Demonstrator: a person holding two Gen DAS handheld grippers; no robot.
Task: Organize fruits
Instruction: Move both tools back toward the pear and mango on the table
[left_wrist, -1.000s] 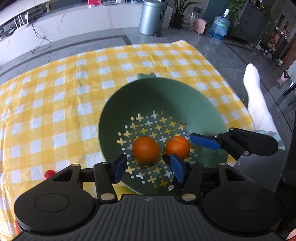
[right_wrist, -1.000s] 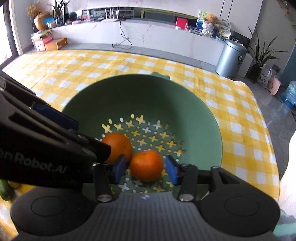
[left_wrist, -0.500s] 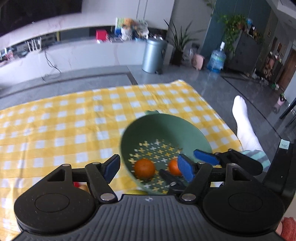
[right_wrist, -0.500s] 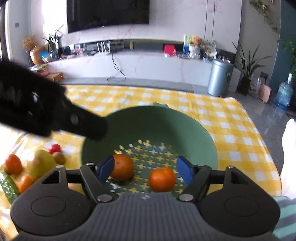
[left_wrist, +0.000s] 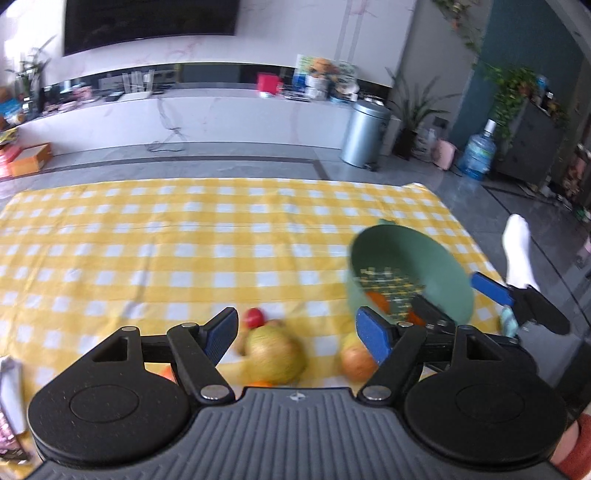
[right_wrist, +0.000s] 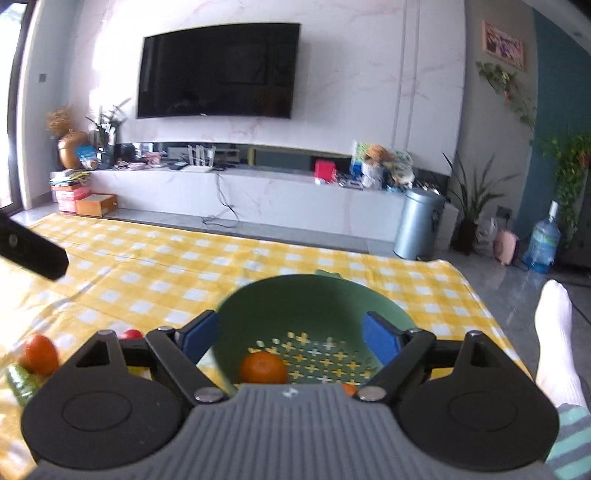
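On the cloth, writing: none can be read on anything in either view.
Cloth: yellow and white checked cloth (right_wrist: 155, 273) spread on the floor.
Bowl: green bowl (right_wrist: 266, 302) with cross-shaped holes in its bottom, standing on the cloth near its right edge.
Oranges in bowl: one orange (right_wrist: 263, 367) lies on the holed bottom; a second orange (right_wrist: 348, 388) shows only as a sliver behind the right gripper's body.
Loose fruit: a blurred yellow-green fruit (left_wrist: 275, 355), a small red fruit (left_wrist: 253, 316) and a reddish-yellow fruit (left_wrist: 355, 362) lie on the cloth left of the bowl; from the right wrist, another orange fruit (right_wrist: 40, 353) and a green vegetable (right_wrist: 21, 382) lie at the far left.
Left gripper (left_wrist: 297, 334): jaws wide and opening, pinching nothing; the loose fruit shows between its fingers, below them.
Right gripper (right_wrist: 290, 338): jaws wide and opening, holding nothing; the bowl shows between its fingers.
Person: a white sock (right_wrist: 556, 332) beside the cloth's right edge.
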